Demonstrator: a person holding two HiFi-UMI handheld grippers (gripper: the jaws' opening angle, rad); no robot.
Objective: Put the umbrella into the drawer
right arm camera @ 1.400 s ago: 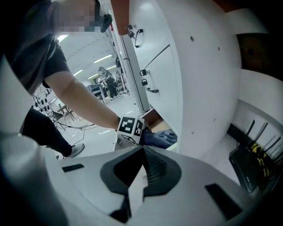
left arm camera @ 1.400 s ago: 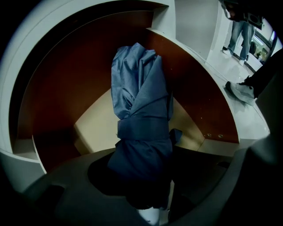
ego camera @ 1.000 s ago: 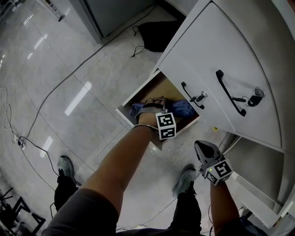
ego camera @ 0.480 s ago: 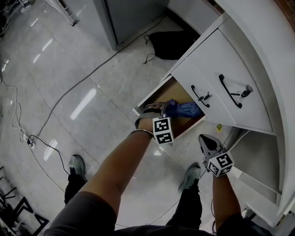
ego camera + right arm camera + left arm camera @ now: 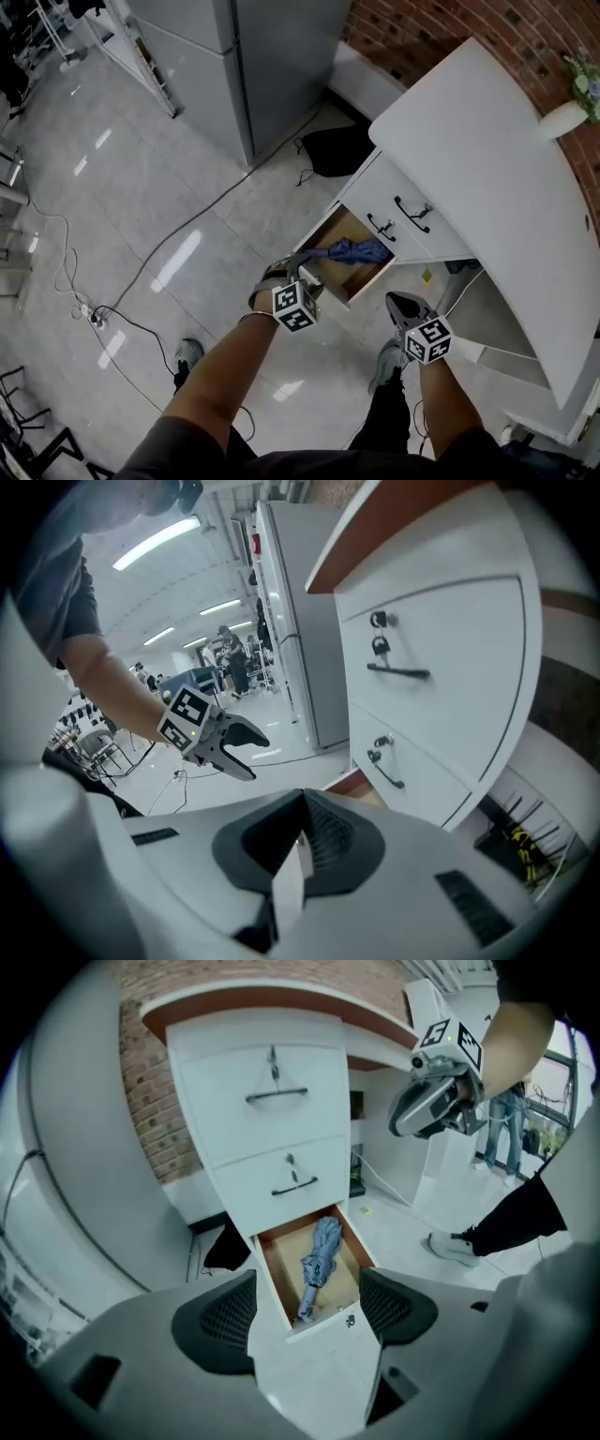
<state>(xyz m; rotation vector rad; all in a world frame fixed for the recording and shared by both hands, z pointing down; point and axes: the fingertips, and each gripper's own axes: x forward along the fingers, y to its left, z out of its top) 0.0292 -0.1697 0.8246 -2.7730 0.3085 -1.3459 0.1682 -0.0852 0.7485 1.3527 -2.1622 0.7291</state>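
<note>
The umbrella [image 5: 319,1258] lies in the open drawer [image 5: 279,1271], at twelve o'clock from the left gripper [image 5: 307,1312], whose fingers are apart and empty; the right gripper [image 5: 300,841] has its fingers together.

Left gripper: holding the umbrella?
No, the left gripper has jaws apart and empty; the umbrella lies in the open drawer.

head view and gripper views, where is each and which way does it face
Head view: on the person's head, looking steeply down at the open drawer; both forearms show.
Left gripper view: on the left gripper, facing the drawer; open fingers show.
Right gripper view: on the right gripper, facing the cabinet; shut fingers show.
Shared: the umbrella, in head and left gripper views.
</note>
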